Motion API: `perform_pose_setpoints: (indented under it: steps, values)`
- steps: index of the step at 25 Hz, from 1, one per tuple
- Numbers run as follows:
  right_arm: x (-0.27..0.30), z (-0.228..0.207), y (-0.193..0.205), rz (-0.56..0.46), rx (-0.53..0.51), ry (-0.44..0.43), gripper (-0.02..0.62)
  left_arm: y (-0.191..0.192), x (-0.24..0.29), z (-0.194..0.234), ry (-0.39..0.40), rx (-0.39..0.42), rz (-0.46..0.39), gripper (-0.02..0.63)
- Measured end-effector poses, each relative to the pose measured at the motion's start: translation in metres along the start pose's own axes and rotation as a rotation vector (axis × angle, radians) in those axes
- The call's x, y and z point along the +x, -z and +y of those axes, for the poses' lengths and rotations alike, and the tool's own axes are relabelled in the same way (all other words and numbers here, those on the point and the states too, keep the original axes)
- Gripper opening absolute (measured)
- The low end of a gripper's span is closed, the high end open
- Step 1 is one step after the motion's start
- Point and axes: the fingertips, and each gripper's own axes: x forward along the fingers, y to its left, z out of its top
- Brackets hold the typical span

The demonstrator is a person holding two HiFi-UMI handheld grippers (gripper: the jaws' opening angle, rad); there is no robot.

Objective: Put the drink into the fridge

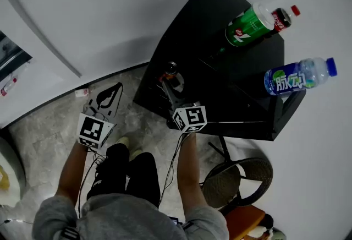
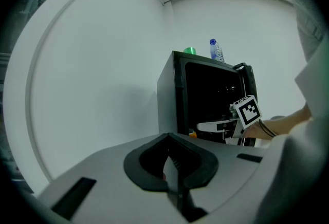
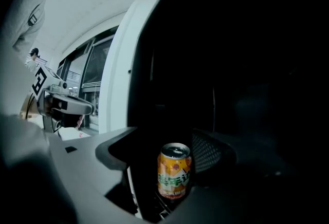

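Pale walls and marble floor surround a black fridge (image 1: pixel 220 85). Right gripper (image 1: pixel 169 79) reaches into its dark interior, fingers (image 3: pixel 208 153) closed on an upright orange can (image 3: pixel 174 170). Left gripper (image 2: pixel 172 165) hangs well aside, fingers together, empty. Likely risk: no shelf shows in the darkness, so letting go before the can rests could tip or drop it.

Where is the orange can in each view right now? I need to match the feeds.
Head view: orange can at centre, at the right gripper tip, against the black fridge front.
Left gripper view: a small orange speck right of centre, at the fridge opening.
Right gripper view: low centre, between its jaws, dark fridge interior behind.
Shared landmark: the black fridge.
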Motion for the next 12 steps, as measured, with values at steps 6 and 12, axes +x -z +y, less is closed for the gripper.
perform_pose_setpoints:
  steps: [6, 12]
  values:
    - [-0.035, 0.013, -0.038, 0.009, 0.0, 0.064, 0.277, -0.043, -0.013, -0.015, 0.023, 0.001, -0.014, 0.005]
    - [-0.073, 0.022, -0.088, 0.024, -0.04, 0.156, 0.213, -0.098, -0.025, -0.035, 0.07, 0.016, -0.036, 0.003]
